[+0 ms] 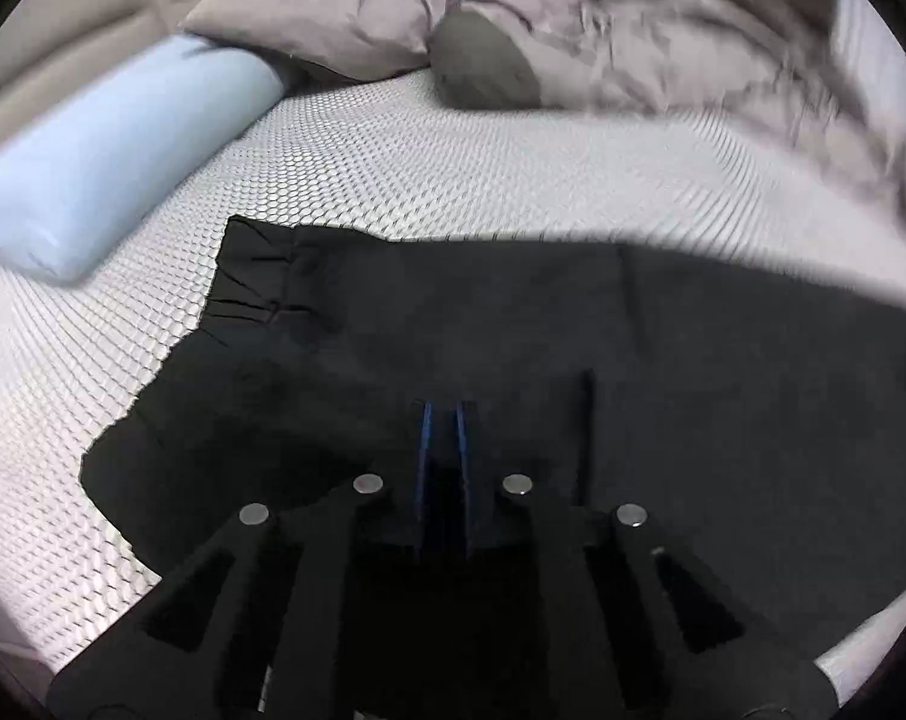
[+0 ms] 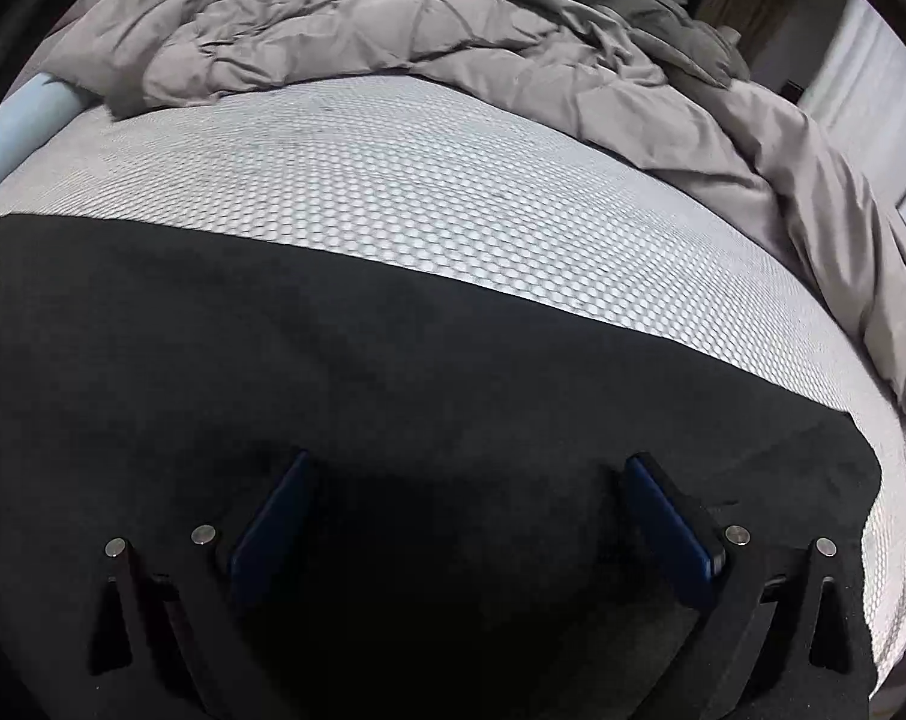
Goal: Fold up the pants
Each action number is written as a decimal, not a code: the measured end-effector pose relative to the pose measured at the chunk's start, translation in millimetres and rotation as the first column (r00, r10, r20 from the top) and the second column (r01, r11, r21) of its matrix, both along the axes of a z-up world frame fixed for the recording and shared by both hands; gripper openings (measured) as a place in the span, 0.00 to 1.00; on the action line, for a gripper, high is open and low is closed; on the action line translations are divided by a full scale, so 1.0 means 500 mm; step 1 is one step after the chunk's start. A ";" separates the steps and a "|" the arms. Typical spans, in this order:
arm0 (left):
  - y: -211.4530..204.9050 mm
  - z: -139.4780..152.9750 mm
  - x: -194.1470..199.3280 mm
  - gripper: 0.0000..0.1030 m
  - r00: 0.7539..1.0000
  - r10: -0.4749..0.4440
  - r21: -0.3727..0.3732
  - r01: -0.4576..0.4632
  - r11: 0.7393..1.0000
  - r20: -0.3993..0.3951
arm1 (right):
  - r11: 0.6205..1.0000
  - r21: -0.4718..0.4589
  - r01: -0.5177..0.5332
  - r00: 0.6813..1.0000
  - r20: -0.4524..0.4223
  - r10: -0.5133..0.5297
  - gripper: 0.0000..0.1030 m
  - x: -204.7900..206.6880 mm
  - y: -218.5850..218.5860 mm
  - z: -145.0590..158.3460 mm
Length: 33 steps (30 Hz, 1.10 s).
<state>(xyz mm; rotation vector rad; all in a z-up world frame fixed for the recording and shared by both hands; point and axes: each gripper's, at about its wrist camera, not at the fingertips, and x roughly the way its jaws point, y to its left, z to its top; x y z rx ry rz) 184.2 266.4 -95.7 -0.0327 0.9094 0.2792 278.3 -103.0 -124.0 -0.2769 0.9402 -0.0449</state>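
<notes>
the black pants [image 1: 513, 324] lie spread flat on the honeycomb mattress [image 1: 423, 168]. the left gripper [image 1: 444, 414] sits low over them, fingers nearly together, possibly pinching cloth; i cannot tell. the right gripper [image 2: 465, 474] hovers released above the pants' right part.

Black pants [image 1: 513, 324] flat on honeycomb mattress [image 1: 393, 168], left hand-held gripper [image 1: 444, 414] pinched together above them, fabric between unclear.

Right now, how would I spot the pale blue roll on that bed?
Start at the white honeycomb-patterned mattress. Along its left edge, beside the crumpled grey duvet, lies the pale blue cylindrical bolster pillow. It alone is smooth, round and blue.
</notes>
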 end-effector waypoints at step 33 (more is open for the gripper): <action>-0.554 -0.022 -0.105 0.99 0.945 -0.307 -0.135 0.321 0.938 0.113 | 0.895 0.146 0.421 0.905 -0.002 -0.425 1.00 -0.367 -0.482 0.031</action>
